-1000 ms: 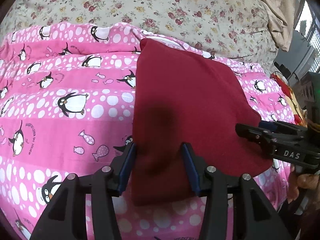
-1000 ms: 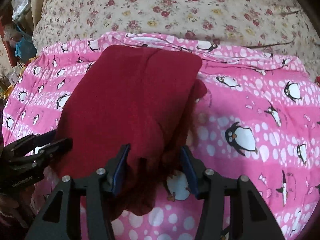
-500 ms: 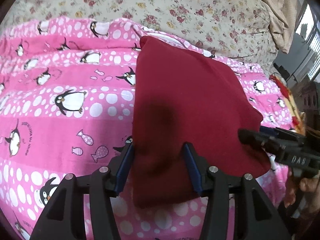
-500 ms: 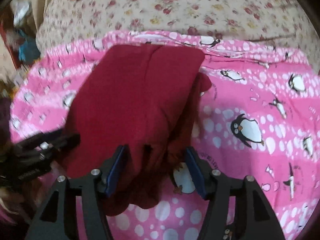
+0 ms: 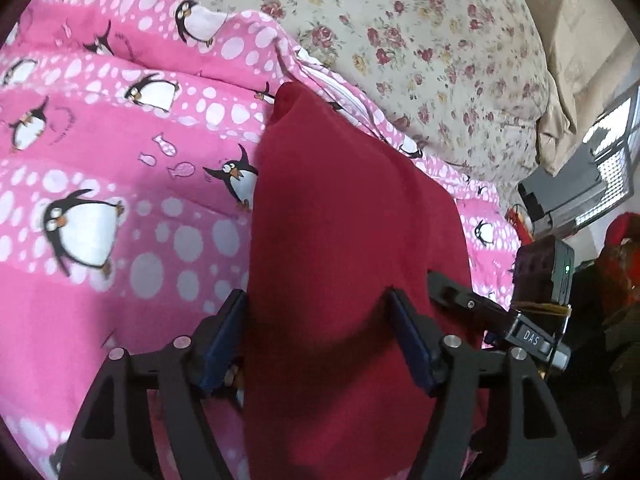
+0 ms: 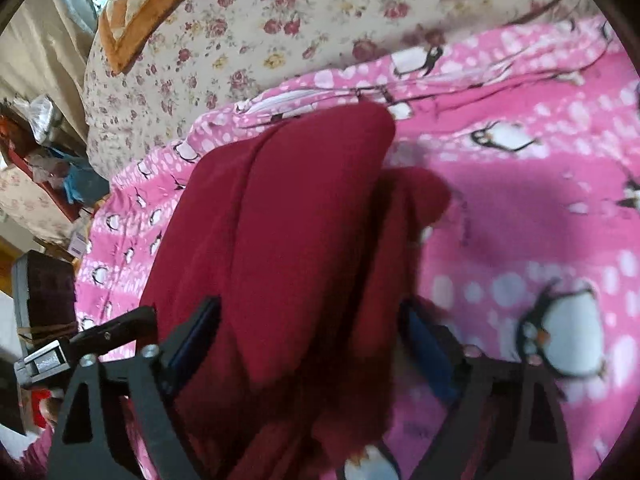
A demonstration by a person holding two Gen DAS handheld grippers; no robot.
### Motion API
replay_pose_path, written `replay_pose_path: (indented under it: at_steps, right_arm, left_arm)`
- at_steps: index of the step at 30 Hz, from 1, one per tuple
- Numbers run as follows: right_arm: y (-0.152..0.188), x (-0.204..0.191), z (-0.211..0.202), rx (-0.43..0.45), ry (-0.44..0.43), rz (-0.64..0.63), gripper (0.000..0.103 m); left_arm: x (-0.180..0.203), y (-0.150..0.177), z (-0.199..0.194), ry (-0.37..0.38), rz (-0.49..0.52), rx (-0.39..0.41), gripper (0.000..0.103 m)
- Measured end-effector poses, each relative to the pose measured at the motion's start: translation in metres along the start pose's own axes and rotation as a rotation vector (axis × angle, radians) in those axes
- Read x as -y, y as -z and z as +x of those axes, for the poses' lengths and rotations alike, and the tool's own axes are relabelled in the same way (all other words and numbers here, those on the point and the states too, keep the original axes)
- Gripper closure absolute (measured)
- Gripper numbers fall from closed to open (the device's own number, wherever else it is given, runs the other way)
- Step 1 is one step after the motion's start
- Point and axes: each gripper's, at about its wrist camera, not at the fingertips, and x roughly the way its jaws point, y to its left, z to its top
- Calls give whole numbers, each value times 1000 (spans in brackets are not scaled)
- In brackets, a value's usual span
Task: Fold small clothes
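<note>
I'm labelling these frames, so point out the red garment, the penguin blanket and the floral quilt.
Red garment (image 5: 352,240), left wrist view, middle of its top layer.
Penguin blanket (image 5: 120,168), left wrist view, bare pink area left of the garment.
Floral quilt (image 6: 248,28), right wrist view, its flowered top.

The dark red garment (image 5: 352,240) is soft, matt knit cloth; the pink penguin blanket (image 5: 120,184) is thin printed cotton, faintly creased; at twelve o'clock the floral quilt (image 5: 420,40) looks matt; the left tongs (image 5: 316,336) are matt black plastic with shiny metal screws.
</note>
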Motion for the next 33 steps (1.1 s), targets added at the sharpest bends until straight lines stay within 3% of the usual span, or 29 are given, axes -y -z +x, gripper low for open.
replay_pose_path:
  at_steps: [2,3,4,8,10,16,19,20,22,23,24,28,31,33]
  right_arm:
    - [-2,-2,3,24,-16,-6,12]
    - [-3,-6,4,24,-32,-11,26]
    - [-4,-9,4,24,-32,-16,27]
    - [-6,-28,-11,45,6,-61,50]
    - [-7,-40,-25,48,-38,-70,54]
    - [13,-90,-49,9,-128,-118,54]
    - [35,-105,-35,-43,-163,-129,53]
    - [41,-108,-28,-56,-146,-140,52]
    - [58,-111,0,-126,-55,-171,39]
    - [64,-112,10,-148,17,-204,36]
    - [68,-114,13,-145,30,-228,36]
    - [65,-125,-17,-107,68,-263,36]
    - [67,-140,-50,-37,139,-341,35]
    - [65,-151,-63,-2,129,-366,35]
  left_arm:
    - [-5,-4,6,27,-22,-7,52]
    - [-6,-5,8,35,-32,-10,52]
    - [-7,-6,9,41,-40,-11,56]
    - [0,-4,-8,51,-24,-5,78]
    - [10,0,-30,66,-3,-11,79]
    - [23,36,-110,-1,49,22,79]
    - [5,62,-121,-75,20,20,79]
    - [-1,69,-115,-120,19,9,79]
    - [-14,78,-104,-179,19,1,73]
    - [-18,80,-101,-180,21,8,71]
    - [-18,82,-102,-177,23,20,71]
    - [-4,79,-120,-249,84,50,70]
    - [11,76,-135,-352,147,171,70]
    - [13,72,-135,-391,160,198,70]
